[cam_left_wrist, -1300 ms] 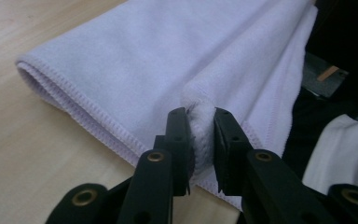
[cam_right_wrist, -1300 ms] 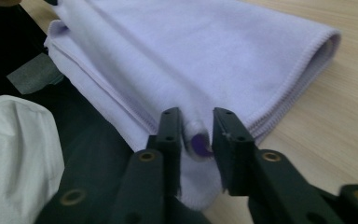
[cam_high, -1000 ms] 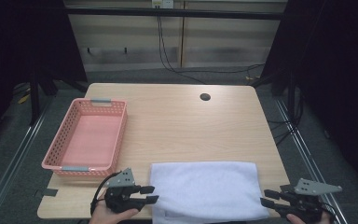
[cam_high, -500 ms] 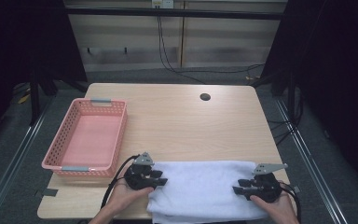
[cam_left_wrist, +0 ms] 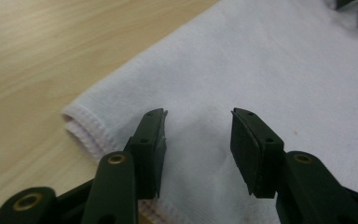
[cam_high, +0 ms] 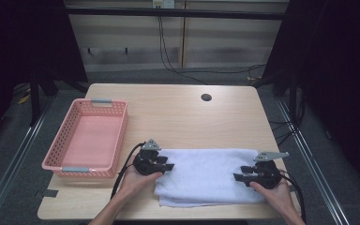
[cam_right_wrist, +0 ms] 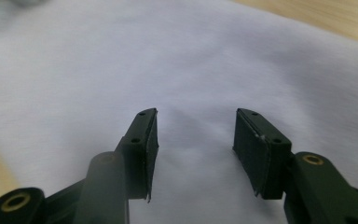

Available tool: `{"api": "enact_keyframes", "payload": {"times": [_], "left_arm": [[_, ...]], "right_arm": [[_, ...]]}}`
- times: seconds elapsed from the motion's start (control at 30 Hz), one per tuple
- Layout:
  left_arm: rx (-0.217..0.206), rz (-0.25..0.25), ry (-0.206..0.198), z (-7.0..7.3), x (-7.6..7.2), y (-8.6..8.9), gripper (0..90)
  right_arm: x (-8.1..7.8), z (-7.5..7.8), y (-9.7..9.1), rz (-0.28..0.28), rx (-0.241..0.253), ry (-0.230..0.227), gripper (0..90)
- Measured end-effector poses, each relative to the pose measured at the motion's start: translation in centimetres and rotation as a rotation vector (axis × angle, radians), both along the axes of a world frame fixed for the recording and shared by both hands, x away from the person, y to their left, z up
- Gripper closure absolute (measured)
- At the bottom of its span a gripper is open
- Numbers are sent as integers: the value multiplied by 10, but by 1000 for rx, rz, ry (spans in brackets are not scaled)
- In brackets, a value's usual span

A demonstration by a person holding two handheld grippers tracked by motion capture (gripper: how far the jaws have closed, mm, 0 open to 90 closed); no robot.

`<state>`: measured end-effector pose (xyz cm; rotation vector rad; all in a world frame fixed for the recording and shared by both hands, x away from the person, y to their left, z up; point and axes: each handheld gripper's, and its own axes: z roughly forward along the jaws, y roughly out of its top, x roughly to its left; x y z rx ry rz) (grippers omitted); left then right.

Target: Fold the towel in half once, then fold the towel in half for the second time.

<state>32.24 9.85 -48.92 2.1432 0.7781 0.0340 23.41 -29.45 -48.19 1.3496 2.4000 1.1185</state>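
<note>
The surface (cam_high: 178, 117) carries a white towel (cam_high: 206, 176) at its near edge and a pink basket (cam_high: 58, 161) well to its left. The left tongs (cam_high: 169, 164) sit over the towel's left end, the right tongs (cam_high: 239, 173) over its right end. Both have just been opening; their jaws stand apart above the cloth, gripping nothing.

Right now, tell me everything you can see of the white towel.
The white towel looks like soft terry cloth, folded into a flat layered rectangle with a pale stitched hem. It lies along the near edge of the wooden table, right of the pink basket. The left gripper and right gripper hang open over its two ends.
</note>
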Motion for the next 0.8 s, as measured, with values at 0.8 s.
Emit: {"api": "enact_keyframes", "payload": {"times": [0.8], "left_arm": [[-30,74,-24,12,30,16,466]], "right_arm": [[0,5,201,428,70,28,315]]}}
